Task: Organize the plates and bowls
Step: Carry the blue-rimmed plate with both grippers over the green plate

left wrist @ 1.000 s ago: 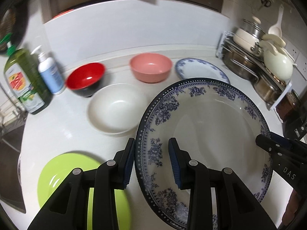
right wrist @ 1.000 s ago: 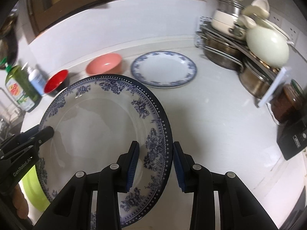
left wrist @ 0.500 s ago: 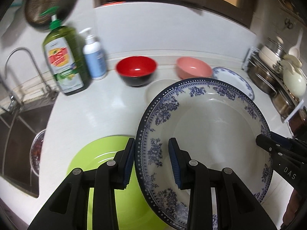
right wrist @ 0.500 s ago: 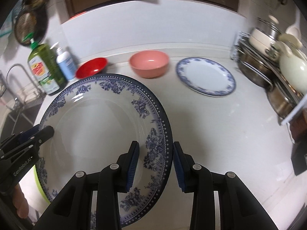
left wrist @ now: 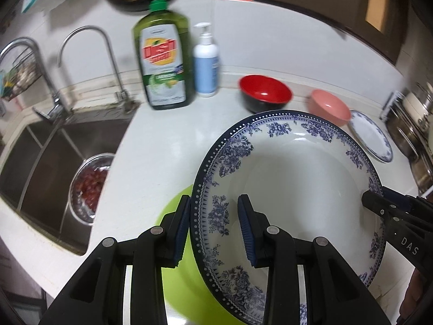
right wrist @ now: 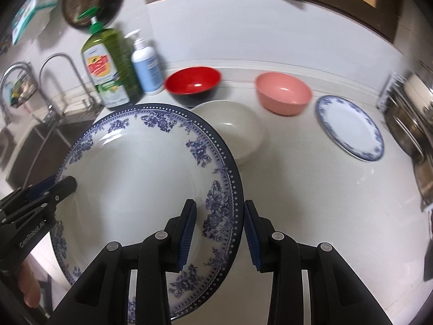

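White, glossy counter (right wrist: 324, 203), with a steel sink (left wrist: 54, 157) sunk in at the left, under a curved tap (left wrist: 81, 28). In the sink, a metal colander (left wrist: 89, 184) of something red. At the far right, stacked steel pots (right wrist: 406, 124), blurred.

Above the counter, a round blue-and-white floral big plate (left wrist: 297, 176), glazed, clamped from both sides: left tongs (left wrist: 213, 203) pinching its left rim, one pad under the edge and one on the inner face; right tongs (right wrist: 219, 208) pinching the opposite rim likewise. Both only as far apart as the sloping rim needs.

Directly beneath, mostly covered, a flat lime-green plate (left wrist: 181, 284) on the counter.

Behind, near the wall:
- small plate (right wrist: 351, 127), blue-rimmed, at the right
- white bowl (right wrist: 232, 124), partly hidden by the big plate
- pink bowl (right wrist: 282, 92), matte
- red bowl (right wrist: 193, 82), black outside
- green soap bottle (left wrist: 162, 62) beside a white pump bottle (left wrist: 205, 62)
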The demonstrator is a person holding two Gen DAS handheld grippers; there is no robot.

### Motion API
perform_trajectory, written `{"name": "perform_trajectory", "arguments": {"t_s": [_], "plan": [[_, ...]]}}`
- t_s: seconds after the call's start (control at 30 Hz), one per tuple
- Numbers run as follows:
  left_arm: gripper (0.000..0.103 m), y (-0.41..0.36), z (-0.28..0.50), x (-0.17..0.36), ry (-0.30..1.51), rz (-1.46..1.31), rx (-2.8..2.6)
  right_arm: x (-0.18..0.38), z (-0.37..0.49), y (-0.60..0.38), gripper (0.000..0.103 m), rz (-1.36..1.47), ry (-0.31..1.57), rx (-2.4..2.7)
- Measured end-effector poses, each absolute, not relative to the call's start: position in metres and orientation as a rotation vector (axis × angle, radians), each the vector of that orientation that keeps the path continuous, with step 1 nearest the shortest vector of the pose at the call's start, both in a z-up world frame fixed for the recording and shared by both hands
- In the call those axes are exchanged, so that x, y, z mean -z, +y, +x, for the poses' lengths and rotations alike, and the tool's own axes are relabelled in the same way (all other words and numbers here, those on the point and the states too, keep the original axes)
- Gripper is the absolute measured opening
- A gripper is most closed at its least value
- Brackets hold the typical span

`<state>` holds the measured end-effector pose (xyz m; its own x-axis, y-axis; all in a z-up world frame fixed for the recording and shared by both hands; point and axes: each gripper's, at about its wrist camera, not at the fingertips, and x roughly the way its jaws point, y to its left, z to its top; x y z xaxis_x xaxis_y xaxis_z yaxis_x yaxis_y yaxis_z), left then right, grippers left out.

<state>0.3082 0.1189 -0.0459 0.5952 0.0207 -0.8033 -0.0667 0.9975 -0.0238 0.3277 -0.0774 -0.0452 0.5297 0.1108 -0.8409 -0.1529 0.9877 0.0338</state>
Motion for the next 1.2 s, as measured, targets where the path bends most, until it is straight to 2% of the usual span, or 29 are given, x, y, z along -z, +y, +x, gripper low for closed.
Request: {"name": "perform_trajectory", "arguments": {"t_s": [0.53,1.2], "plan": [[0.035,0.169,0.297,0.084,1.035,-0.108,-0.159,0.082,0.338,-0.024,0.036,-0.115,1.109,-0.268],[0.035,0.171,0.304,0.119,1.136,-0.112,-0.153,0.117,0.346,-0.020,0.037,-0.123,1.219,-0.246]]}}
